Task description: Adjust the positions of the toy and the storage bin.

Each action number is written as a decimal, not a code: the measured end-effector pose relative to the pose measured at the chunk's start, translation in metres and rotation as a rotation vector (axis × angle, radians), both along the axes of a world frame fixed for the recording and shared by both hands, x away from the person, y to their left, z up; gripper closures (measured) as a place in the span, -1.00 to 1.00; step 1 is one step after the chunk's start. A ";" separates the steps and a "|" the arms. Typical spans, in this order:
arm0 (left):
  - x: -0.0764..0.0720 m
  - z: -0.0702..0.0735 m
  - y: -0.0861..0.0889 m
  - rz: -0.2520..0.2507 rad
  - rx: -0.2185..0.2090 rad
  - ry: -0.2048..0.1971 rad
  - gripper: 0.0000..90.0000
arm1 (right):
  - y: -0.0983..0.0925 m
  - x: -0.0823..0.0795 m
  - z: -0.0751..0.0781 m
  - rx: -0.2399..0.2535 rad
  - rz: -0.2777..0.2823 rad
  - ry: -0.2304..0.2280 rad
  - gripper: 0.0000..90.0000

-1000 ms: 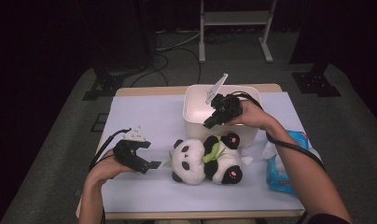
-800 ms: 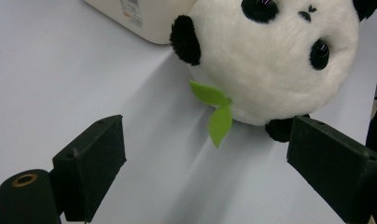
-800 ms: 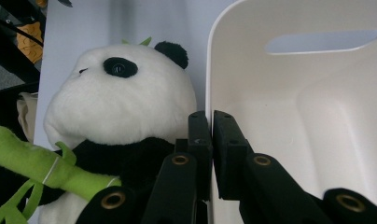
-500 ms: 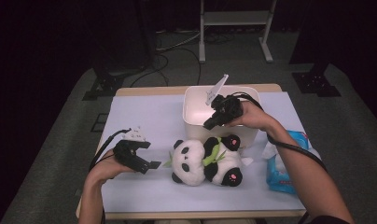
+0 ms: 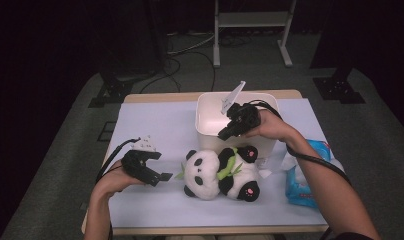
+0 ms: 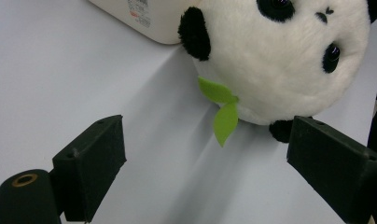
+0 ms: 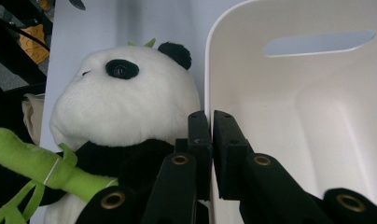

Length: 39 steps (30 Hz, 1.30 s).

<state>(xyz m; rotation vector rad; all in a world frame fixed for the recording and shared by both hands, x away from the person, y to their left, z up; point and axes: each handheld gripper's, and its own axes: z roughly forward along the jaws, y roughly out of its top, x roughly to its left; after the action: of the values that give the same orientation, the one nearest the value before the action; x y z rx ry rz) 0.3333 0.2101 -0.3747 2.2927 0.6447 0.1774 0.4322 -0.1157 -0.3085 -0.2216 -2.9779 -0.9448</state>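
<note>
At three o'clock of the panda point(image 5: 221, 171), my right gripper point(image 5: 224, 134) pinches the bin point(image 5: 210, 116) wall and may tip it, while my left gripper point(image 5: 162, 177) waits open.

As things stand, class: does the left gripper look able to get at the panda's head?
Probably yes. The left gripper sits open beside the panda, its jaws spread toward the head, with bare table between them and nothing in the way.
</note>
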 end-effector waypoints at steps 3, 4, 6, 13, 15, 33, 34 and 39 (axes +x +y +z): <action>0.000 0.000 0.000 -0.002 0.002 0.000 -0.76 | 0.000 0.000 0.000 0.002 0.001 0.004 0.90; 0.000 0.000 0.001 -0.003 0.003 -0.001 -0.77 | 0.000 0.000 0.000 0.001 0.001 0.002 0.90; 0.001 0.000 0.001 -0.001 0.001 0.000 -0.76 | 0.001 0.000 0.000 -0.001 0.000 -0.001 0.91; 0.001 0.000 0.002 0.000 0.001 0.003 -0.77 | 0.004 -0.001 0.001 -0.001 0.009 0.007 0.91; 0.002 -0.001 0.002 0.002 0.001 0.005 -0.76 | 0.004 -0.001 0.001 -0.001 0.007 0.011 0.91; -0.002 -0.001 0.005 0.014 -0.003 0.002 -0.76 | -0.013 -0.011 0.012 0.046 -0.030 0.000 0.63; -0.002 0.000 0.005 0.012 0.001 0.002 -0.77 | -0.015 -0.013 0.013 0.047 -0.031 -0.008 0.60; -0.003 0.000 0.005 0.017 -0.006 0.001 -0.77 | -0.024 -0.024 0.022 0.064 -0.033 -0.023 0.56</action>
<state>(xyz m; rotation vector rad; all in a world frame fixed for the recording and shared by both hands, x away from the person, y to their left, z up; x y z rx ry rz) 0.3298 0.2152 -0.3749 2.2826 0.6645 0.1817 0.4078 -0.1396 -0.2863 -0.2611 -2.9678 -1.0517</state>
